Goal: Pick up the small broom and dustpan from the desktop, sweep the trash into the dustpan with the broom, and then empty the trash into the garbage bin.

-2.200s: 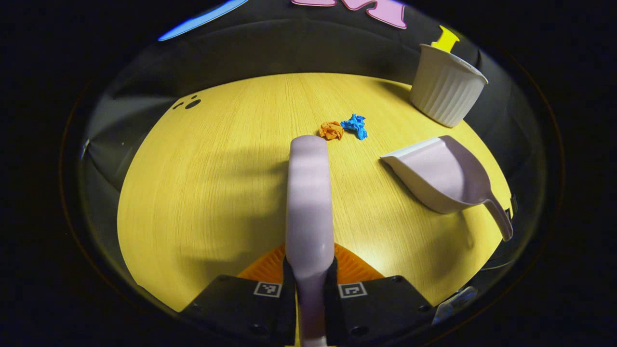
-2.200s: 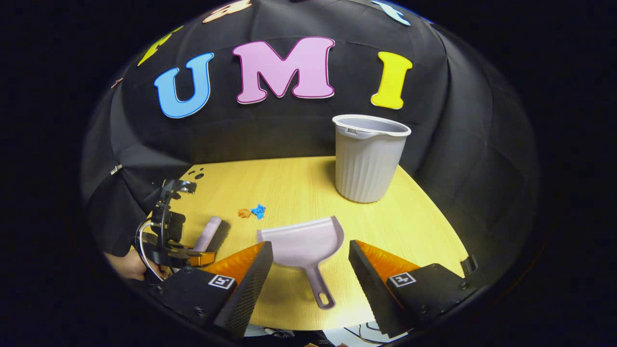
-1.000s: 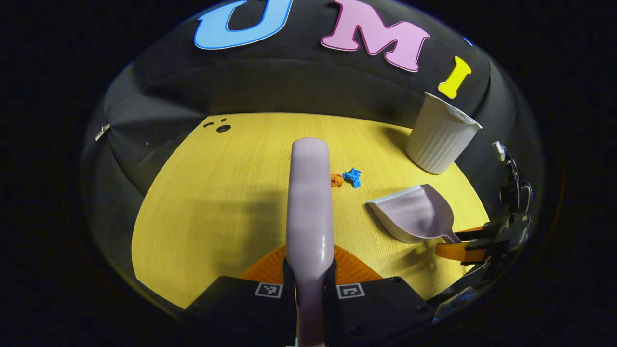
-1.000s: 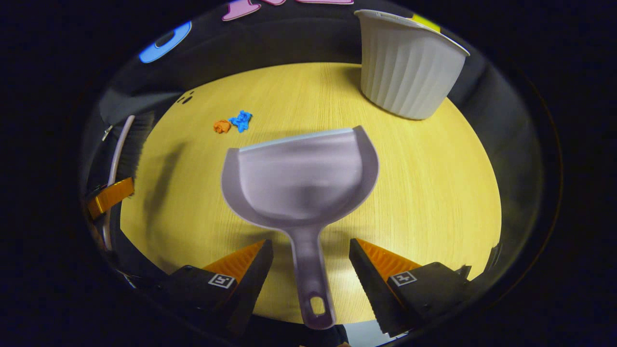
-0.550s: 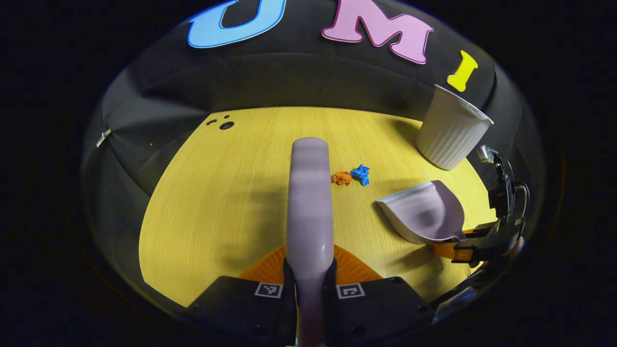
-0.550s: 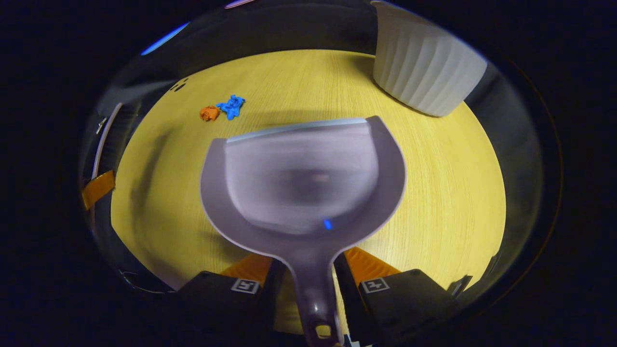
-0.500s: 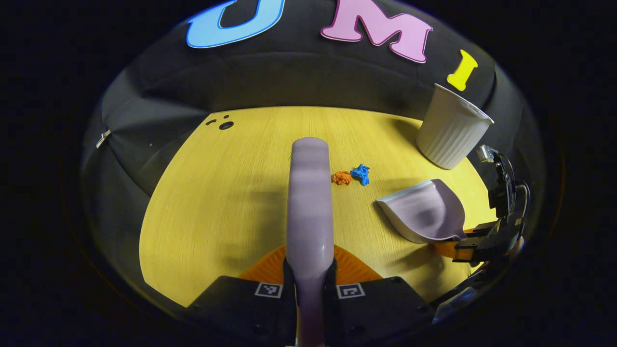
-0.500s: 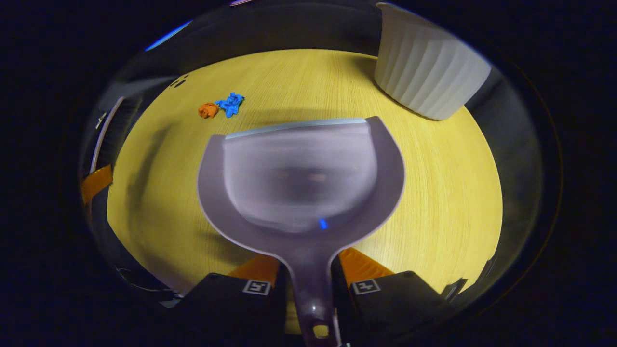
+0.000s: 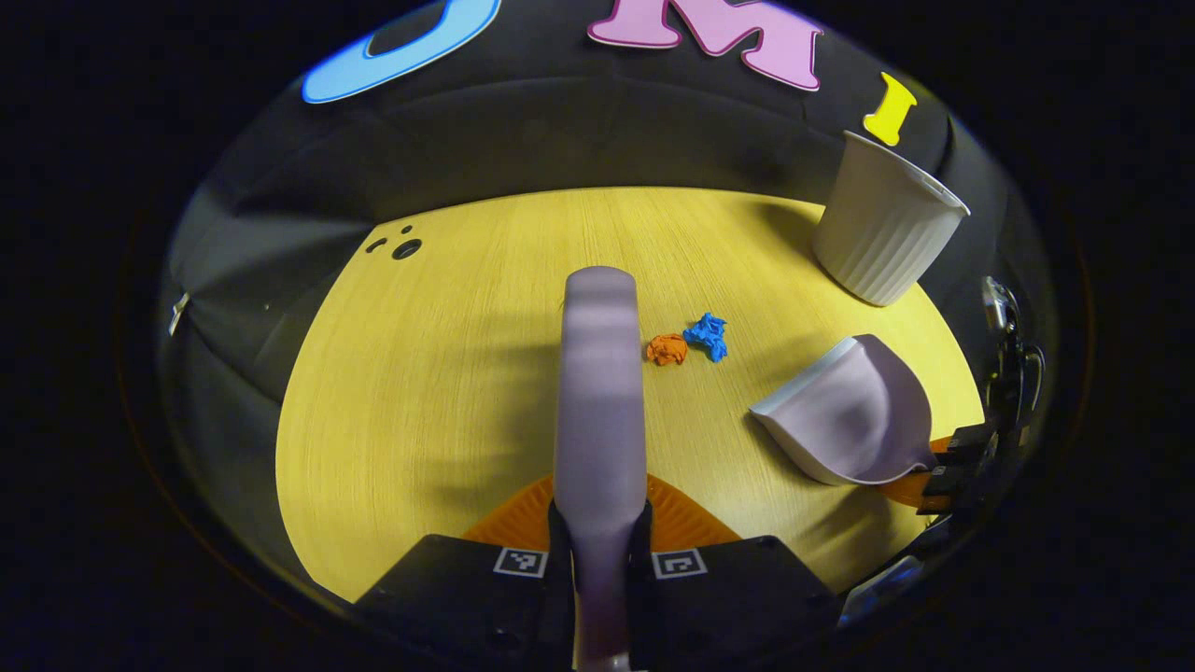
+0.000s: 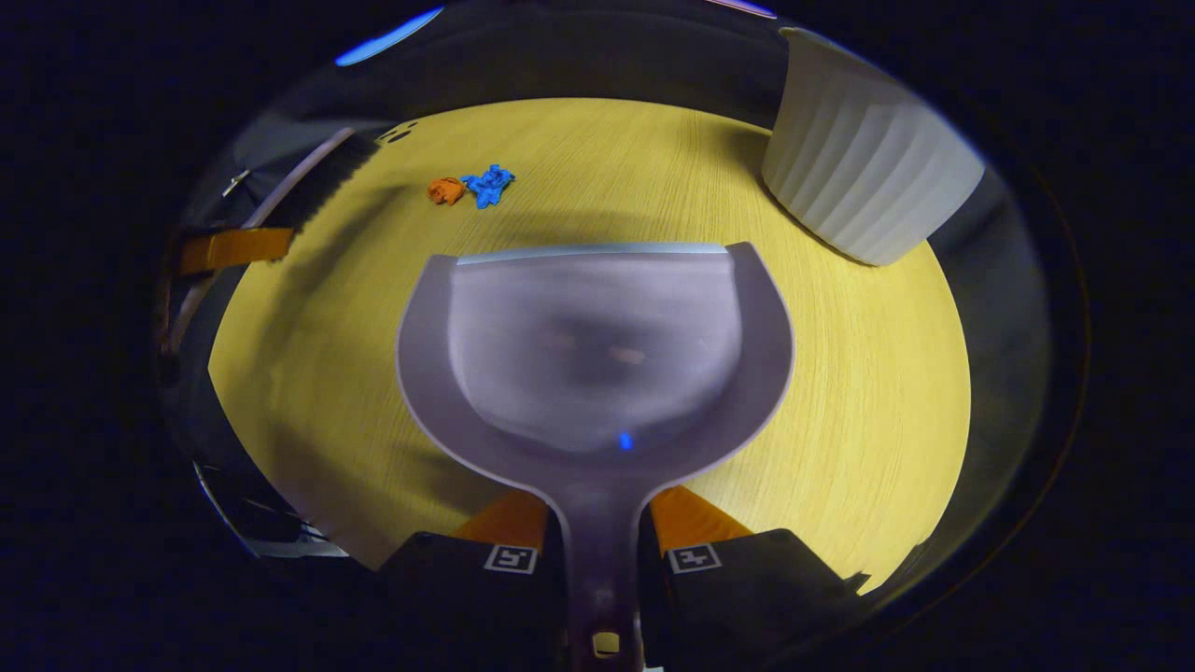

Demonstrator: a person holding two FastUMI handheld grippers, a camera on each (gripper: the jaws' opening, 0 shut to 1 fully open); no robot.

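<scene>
Broom (image 9: 599, 392) handle is clamped between both fingers of the left hand-held gripper (image 9: 600, 523); the pale lilac back of the broom runs forward from the fingers above the desk (image 9: 448, 373). In the right gripper view the broom's dark bristles (image 10: 322, 182) show at the far left edge of the desk. Dustpan (image 10: 593, 350) is held by its handle, with both fingers of the right hand-held gripper (image 10: 597, 527) pressed against it; the pan's open mouth faces away from the camera. In the left gripper view the dustpan (image 9: 850, 411) sits at the right side of the desk. Two pieces of trash lie on the desk, touching or nearly so: an orange scrap (image 9: 666, 349) and a blue scrap (image 9: 707, 335), just beside the broom's far end. Garbage bin (image 9: 882, 233), white and ribbed, stands upright at the far right corner of the desk.
</scene>
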